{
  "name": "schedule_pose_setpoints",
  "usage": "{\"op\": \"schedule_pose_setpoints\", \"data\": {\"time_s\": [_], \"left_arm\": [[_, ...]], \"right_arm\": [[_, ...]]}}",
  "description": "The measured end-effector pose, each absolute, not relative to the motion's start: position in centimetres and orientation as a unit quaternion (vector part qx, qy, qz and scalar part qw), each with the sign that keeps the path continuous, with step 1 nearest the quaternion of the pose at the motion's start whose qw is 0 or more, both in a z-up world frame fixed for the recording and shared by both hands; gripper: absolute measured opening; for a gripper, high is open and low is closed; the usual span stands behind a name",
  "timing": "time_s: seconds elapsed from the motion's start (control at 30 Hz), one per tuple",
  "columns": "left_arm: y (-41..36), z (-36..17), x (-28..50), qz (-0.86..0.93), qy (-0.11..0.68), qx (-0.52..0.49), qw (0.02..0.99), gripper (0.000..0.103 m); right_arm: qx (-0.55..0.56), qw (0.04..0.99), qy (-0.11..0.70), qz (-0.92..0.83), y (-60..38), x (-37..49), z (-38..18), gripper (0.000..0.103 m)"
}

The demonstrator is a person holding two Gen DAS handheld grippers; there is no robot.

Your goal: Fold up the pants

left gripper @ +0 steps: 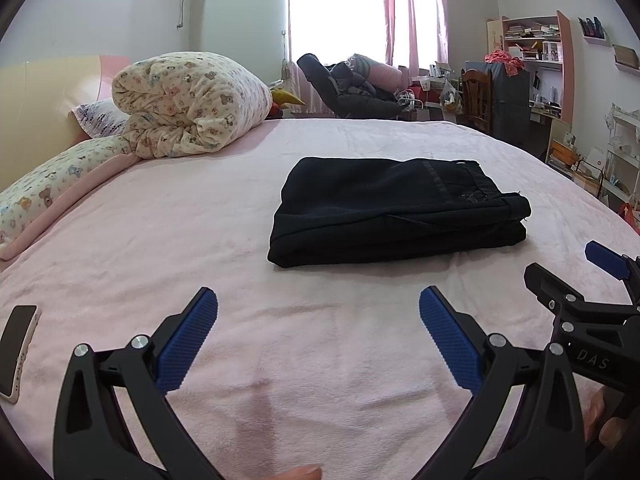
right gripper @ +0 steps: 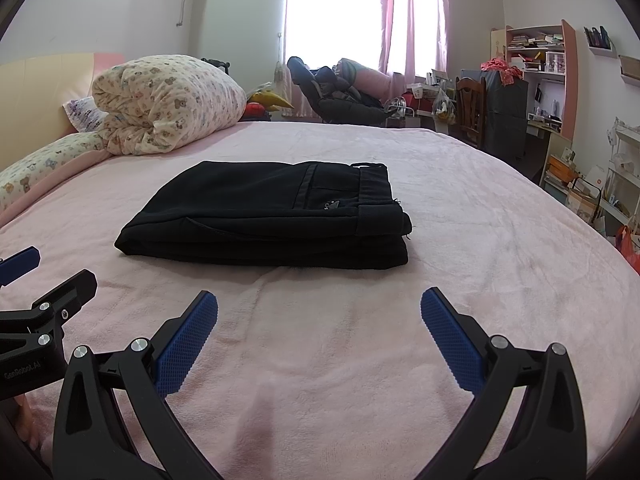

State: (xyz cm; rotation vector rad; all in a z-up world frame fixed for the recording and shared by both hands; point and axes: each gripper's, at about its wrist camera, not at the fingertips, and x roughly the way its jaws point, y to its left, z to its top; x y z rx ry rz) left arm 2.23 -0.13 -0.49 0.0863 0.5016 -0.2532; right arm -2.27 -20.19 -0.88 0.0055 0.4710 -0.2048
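Folded black pants point(left gripper: 396, 210) lie on the bed point(left gripper: 200, 240), long axis crosswise, ahead of both grippers; left gripper point(left gripper: 318, 320) and right gripper point(right gripper: 319, 320) spread, empty, about equally near.

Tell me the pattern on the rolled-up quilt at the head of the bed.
The quilt is cream with small teddy bears printed all over; clearest in the left wrist view.

The black pants point(right gripper: 272, 216) are lying folded into a thick, compact rectangle of stacked layers in the middle of the pink bedspread point(right gripper: 460, 248), waistband and back pocket facing up at the right-hand end.
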Motion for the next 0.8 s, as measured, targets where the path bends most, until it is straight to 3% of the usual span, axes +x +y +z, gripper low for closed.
{"op": "schedule_pose_setpoints", "data": {"time_s": [0.8], "left_arm": [[-0.12, -0.51, 2.26, -0.124, 0.249, 0.043, 0.96, 0.101]], "right_arm": [[0.004, 0.967, 0.233, -0.102, -20.37, -2.29, -0.89, 0.102]]}}
